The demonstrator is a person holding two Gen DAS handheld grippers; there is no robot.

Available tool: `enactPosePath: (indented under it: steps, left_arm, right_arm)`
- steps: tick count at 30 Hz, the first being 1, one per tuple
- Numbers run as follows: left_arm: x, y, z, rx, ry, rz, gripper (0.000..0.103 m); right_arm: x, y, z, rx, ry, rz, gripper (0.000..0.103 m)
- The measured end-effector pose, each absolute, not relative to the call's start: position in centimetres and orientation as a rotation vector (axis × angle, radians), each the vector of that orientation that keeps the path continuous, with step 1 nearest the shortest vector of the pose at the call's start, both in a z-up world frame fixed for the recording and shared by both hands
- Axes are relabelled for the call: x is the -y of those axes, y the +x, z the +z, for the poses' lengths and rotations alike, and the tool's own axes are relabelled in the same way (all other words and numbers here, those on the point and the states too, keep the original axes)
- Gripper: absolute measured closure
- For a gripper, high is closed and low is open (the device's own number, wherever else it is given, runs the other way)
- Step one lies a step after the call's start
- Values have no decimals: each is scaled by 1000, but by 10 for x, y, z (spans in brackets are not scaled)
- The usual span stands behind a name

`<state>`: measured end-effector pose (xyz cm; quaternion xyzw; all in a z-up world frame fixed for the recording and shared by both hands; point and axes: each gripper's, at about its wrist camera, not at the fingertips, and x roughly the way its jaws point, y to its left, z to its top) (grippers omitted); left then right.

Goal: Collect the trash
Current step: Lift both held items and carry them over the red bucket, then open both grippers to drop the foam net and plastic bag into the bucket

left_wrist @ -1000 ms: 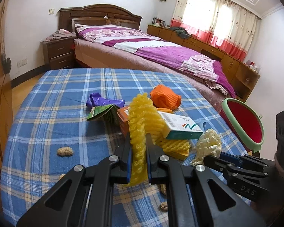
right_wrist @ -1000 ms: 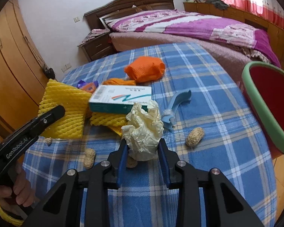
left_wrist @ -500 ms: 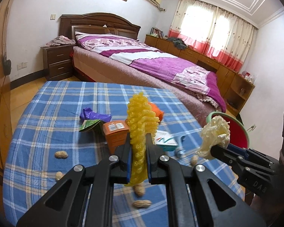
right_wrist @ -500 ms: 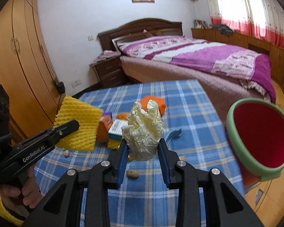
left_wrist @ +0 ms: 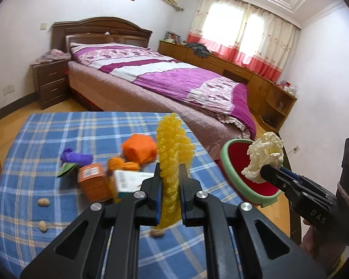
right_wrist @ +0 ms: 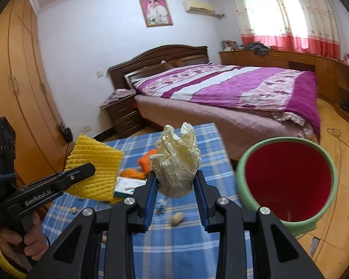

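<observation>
**Two grippers hold trash above a table beside a bin**

While both grippers are raised over the blue plaid table, the left gripper has its fingers pinching a yellow foam net that stands upright between them. The right gripper clamps a crumpled cream glove, which sticks up past its fingers. A green-rimmed red bin sits just off the table's right edge, near the glove. On the table lie an orange box, orange netting, a purple wrapper and peanuts.
</observation>
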<state>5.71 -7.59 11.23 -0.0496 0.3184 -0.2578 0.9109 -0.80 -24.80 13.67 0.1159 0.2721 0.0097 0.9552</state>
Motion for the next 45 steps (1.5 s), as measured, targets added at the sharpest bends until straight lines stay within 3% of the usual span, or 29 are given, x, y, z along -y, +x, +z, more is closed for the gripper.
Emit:
enactPosePath:
  steps: [16,32,33,38,45]
  left_arm:
    - [215,77,113,-694,7,-715,92]
    - [312,91,49,-826,74,-790,92]
    - [315,91,47,-827,80,-787,90]
    - [319,91,44,-830,100,-765,64]
    - [312,90,46,-823,107,-740,56]
  right_arm:
    - [364,-21,114,-575,338,-195,69]
    - [442,-19,56,-682,446,-345,64]
    - [444,-18,53,-688,448,-346,63]
    - [444,-15,47,-698,443,-352,61]
    - [440,-16,47,-698,432,-364,43]
